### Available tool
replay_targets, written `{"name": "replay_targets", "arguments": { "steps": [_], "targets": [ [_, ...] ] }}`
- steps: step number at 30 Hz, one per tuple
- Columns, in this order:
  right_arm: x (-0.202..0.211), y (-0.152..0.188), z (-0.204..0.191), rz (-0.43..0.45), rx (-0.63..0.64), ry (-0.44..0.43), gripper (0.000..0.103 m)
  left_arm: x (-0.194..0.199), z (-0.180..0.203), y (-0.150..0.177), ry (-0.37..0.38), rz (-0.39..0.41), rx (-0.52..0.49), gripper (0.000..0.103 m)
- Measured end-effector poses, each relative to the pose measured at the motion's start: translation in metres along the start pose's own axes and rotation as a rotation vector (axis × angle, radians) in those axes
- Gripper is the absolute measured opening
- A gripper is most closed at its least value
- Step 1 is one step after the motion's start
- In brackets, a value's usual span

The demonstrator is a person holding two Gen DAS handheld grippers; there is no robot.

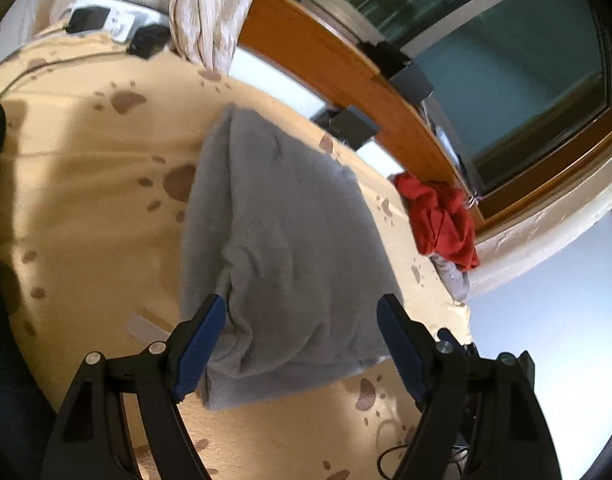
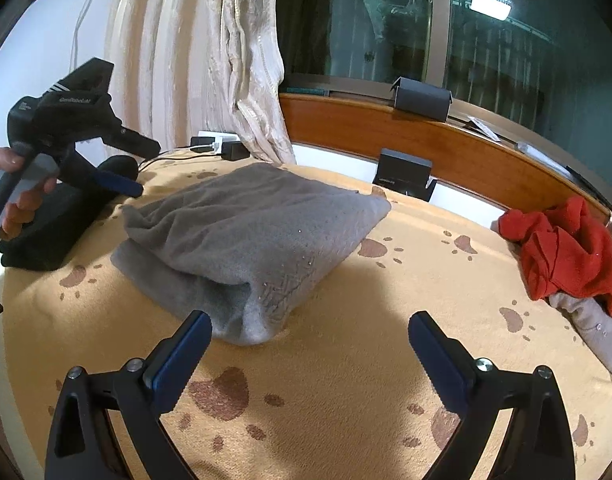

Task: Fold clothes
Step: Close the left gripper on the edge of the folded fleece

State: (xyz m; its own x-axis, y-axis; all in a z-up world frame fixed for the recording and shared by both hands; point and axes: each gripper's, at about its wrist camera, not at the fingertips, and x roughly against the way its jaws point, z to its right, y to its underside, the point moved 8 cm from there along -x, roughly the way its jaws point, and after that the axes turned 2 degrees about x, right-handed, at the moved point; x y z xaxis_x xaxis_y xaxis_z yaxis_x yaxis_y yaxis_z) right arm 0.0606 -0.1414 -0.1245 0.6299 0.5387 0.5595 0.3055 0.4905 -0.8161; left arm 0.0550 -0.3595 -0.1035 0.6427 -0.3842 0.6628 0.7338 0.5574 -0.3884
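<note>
Yellow paw-print blanket (image 2: 345, 360) covers the bed, wooden headboard (image 2: 425, 140) behind. Folded grey garment (image 2: 246, 240) lies mid-bed, black folded garment (image 2: 46, 232) just left of it. Crumpled red garment (image 2: 565, 248) at the right edge, well apart, on a grey piece. Left gripper (image 1: 302, 304) spread wide, garment's near end between the fingers, not pinched. Right gripper (image 2: 306, 322) spread, nothing held, just short of the garment.
</note>
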Motion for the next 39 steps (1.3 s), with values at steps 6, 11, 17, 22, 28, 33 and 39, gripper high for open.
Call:
{"name": "replay_targets", "arguments": {
  "steps": [6, 11, 17, 22, 28, 33, 39],
  "targets": [
    [0.001, 0.000, 0.003, 0.006, -0.019, 0.002, 0.101, -0.015, -0.013, 0.009, 0.027, -0.085, 0.084, 0.082],
    [0.002, 0.001, 0.011, 0.009, -0.060, -0.006, 0.101, -0.021, -0.015, 0.012, 0.001, -0.128, 0.090, 0.083],
    [0.003, 0.001, 0.006, 0.002, -0.005, -0.010, 0.101, -0.021, -0.019, 0.017, -0.077, -0.126, 0.055, 0.082],
    [0.014, -0.003, -0.007, 0.062, 0.181, 0.080, 0.101, -0.033, -0.031, 0.027, -0.172, -0.148, 0.022, 0.057],
    [0.015, -0.005, -0.005, 0.070, 0.166, 0.068, 0.101, -0.023, -0.044, 0.024, -0.139, -0.139, 0.081, 0.029],
    [0.012, -0.002, -0.010, 0.058, 0.188, 0.065, 0.101, -0.014, -0.047, 0.021, -0.079, -0.137, 0.136, 0.030],
    [0.015, -0.007, -0.023, 0.101, 0.325, 0.135, 0.101, -0.016, -0.045, 0.019, -0.089, -0.139, 0.116, 0.033]
  ]
}}
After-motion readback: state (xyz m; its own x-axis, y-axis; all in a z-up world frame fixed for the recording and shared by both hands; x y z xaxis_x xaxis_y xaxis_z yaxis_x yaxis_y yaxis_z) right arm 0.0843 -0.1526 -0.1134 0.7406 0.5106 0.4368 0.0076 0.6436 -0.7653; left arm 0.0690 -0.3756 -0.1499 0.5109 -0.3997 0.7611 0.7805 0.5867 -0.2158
